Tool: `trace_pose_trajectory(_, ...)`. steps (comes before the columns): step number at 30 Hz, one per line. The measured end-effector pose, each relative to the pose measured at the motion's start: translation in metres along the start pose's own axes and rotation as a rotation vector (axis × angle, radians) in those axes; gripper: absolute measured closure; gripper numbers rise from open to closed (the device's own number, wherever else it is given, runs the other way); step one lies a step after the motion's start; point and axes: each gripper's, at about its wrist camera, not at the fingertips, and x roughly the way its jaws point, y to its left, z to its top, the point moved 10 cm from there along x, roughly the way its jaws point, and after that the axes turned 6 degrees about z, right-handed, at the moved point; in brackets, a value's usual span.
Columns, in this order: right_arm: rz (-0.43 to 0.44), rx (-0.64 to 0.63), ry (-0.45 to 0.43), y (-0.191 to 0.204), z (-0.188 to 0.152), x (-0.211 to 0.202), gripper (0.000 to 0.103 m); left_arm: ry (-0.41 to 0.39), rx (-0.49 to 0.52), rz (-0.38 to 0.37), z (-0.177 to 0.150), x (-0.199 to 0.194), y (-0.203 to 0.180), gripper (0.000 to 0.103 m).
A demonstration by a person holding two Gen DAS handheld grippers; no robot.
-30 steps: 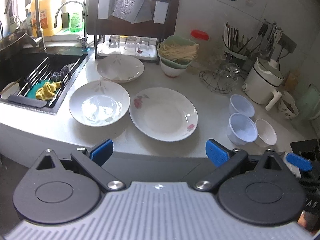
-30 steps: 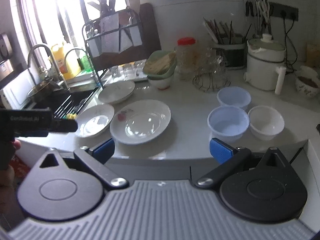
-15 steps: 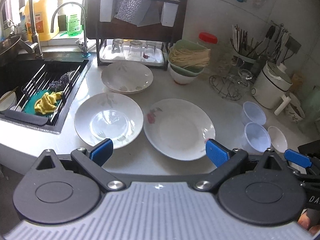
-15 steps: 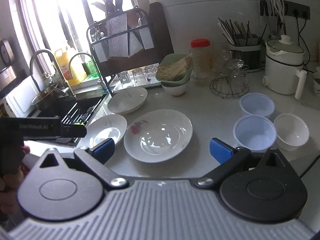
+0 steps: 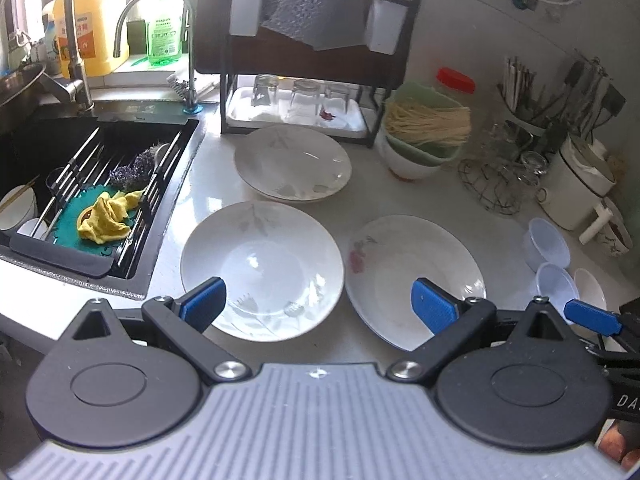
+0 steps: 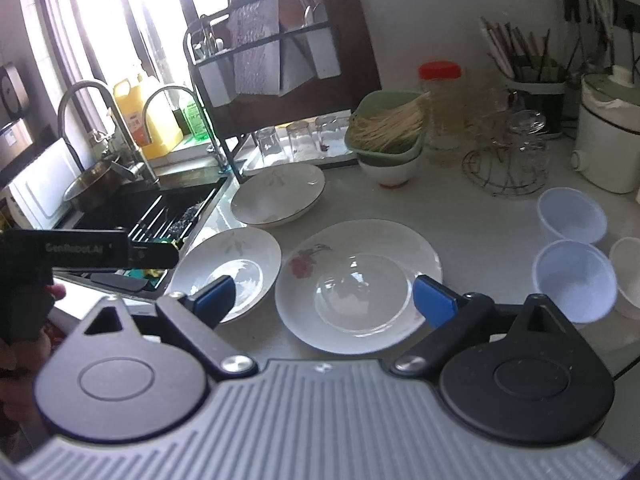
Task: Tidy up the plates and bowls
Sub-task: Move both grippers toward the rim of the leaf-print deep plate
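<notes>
Plates (image 5: 262, 268) bare | left handle (image 6: 72, 248) reads "GenRobot.AI" | jaws: left wide, right narrowing, both empty

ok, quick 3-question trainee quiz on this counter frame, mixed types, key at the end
1. True or false: the flower plate is stacked on the leaf plate.
2. How many small bowls sit right of the flower plate?
3. The yellow cloth lies: A) on the counter B) in the sink C) on the dish rack

Key: 1 false; they lie side by side. 2 three. 3 B.
</notes>
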Motion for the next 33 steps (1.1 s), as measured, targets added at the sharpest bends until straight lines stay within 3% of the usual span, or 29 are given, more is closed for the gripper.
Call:
trace_pose_trajectory(2,0.003,0.0,0.01,0.007,0.003,0.006,0.017,0.001,-0.005,0.0,0.005,0.007,0.008,0.002)
trace_pose_trajectory(7,0.017,-0.033,0.037,0.024,0.008,0.022,0.02,0.014,-0.037,-0.006,0.014,0.027,0.031,0.002)
trace_pose_trajectory(9,0.031,-0.01,0.069,0.028,0.007,0.035,0.027,0.033,-0.051,-0.01,0.018,0.035,0.039,0.002)
trace_pose_trajectory(17,0.037,0.003,0.092,0.047,0.015,0.077,0.028,0.057,0.002,-0.029,0.039,0.078,0.064,0.002)
trace_pose_trajectory(24,0.002,0.124,0.144,0.048,0.002,0.113,0.027,0.139,0.038,-0.105,0.041,0.122,0.084,0.003)
trace_pose_trajectory(28,0.037,0.215,0.188,0.055,-0.01,0.131,0.027,0.189,0.116,-0.15,0.036,0.144,0.09,0.003)
trace_pose_trajectory(31,0.06,0.27,0.212,0.06,-0.018,0.142,0.037,0.222,0.166,-0.16,0.03,0.158,0.092,0.004)
trace_pose_trajectory(33,0.064,0.314,0.238,0.06,-0.023,0.149,0.048,0.223,0.181,-0.169,0.028,0.164,0.095,0.004)
